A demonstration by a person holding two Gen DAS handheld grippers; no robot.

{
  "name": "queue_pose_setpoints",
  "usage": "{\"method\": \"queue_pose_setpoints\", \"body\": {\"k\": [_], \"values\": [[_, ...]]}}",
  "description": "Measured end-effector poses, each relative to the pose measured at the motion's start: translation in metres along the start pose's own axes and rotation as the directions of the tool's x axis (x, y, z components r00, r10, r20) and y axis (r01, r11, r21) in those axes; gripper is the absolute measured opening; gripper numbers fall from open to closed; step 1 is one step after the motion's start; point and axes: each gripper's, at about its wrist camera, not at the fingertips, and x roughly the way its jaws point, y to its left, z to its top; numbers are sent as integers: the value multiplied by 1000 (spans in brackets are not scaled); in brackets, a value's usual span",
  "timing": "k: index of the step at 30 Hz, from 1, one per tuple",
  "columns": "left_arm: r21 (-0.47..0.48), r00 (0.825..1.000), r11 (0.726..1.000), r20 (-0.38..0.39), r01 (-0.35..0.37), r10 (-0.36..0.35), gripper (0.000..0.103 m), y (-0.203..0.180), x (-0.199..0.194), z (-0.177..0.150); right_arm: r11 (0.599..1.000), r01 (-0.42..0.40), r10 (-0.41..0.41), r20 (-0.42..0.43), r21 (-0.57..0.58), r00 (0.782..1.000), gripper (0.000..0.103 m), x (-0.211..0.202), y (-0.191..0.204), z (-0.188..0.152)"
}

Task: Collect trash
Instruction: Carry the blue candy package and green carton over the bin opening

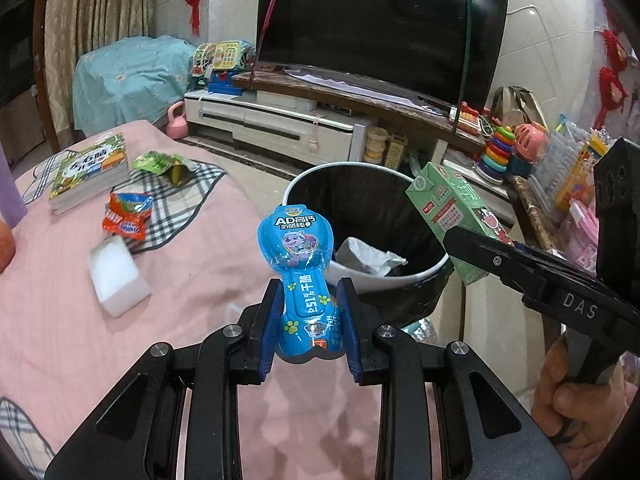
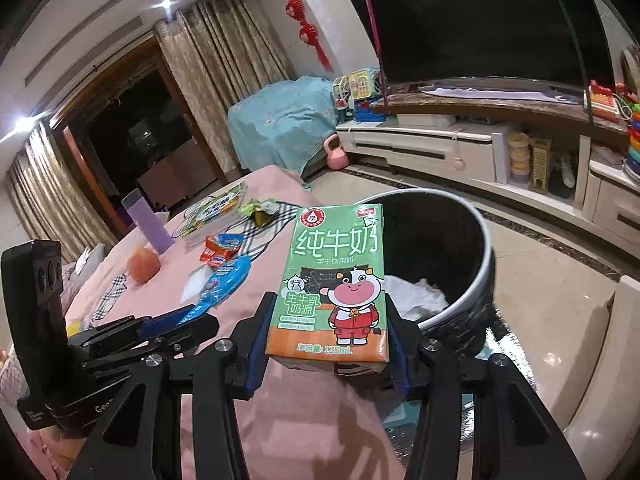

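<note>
Pinching a blue cheese-stick packet [image 1: 298, 280] printed "AD" and "≥51%": left tongs [image 1: 308, 292], just before the black-lined trash bin [image 1: 400, 276]. Clamping a green milk carton [image 2: 338, 280] marked "纯牛奶" and "125mL", cartoon cow on front: right tongs [image 2: 330, 312], near the bin's rim. Lying on the pink-clothed bench [image 1: 60, 320]: orange wrapper [image 1: 128, 216], green wrapper [image 1: 160, 162], white block [image 1: 118, 276], picture book [image 1: 92, 172]. Beyond, dark television [image 1: 380, 28] on a marble-topped cabinet, tiled floor, curtains.
</note>
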Motion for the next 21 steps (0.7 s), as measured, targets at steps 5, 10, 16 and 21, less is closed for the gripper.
{"method": "queue_pose_setpoints", "body": {"k": [5,10,16,21], "values": [[7,1000,1000,-3,10,-10,26,-5,7,8,1000,18,-18,0,16,1000,50,2,-14,5],[7,1000,1000,-11,20,-19,26,-7,15,18,1000,30,-30,-15,8,999,50,8,-22,10],[18,1000,1000,-16,19,-19,26,-14,28,28,999,42,-42,-32,-5,999,50,18,-29,16],[30,999,999,-29,22,-21,26,-19,41,34,999,53,-53,-47,-9,997,50,26,-38,20]]}}
